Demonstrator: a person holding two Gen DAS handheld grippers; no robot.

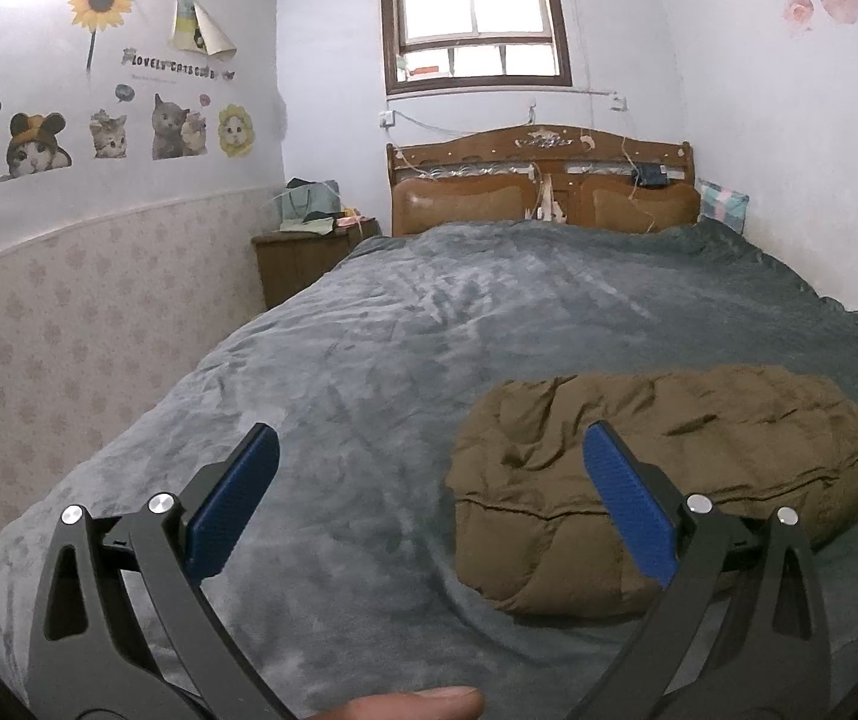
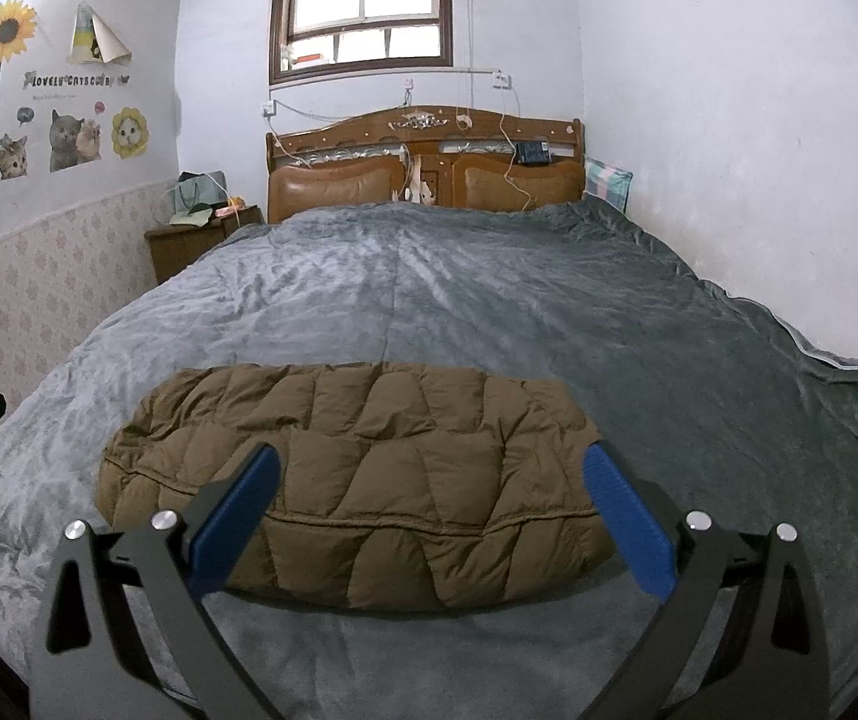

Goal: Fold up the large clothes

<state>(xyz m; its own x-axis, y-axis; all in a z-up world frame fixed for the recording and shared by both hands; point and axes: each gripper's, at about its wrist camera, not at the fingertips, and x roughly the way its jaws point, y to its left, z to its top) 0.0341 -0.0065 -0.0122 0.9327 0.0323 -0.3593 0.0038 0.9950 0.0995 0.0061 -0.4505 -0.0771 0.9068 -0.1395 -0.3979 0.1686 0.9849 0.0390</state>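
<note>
While both grippers hang above the near end of a bed, a brown quilted jacket (image 2: 357,480) lies folded into a compact, puffy bundle on the grey blanket (image 2: 489,312) that covers the mattress. The jacket sits close to the foot of the bed, with a seam running across its near side. In the right wrist view, the right gripper (image 2: 429,501) is above and just in front of the jacket, its two blue-padded fingers spread wide apart and holding nothing; the jacket fills the gap between them. In the left wrist view, the left gripper (image 1: 429,480) is also spread wide and empty, positioned to the left of the jacket over bare blanket, with its right finger overlapping the jacket's left part. A thumb tip (image 1: 411,705) shows at the bottom edge. Beyond the bed stand a wooden headboard (image 2: 423,168), a window (image 2: 363,6), a bedside cabinet (image 1: 303,258) and cat stickers (image 1: 99,138) on the left wall
</note>
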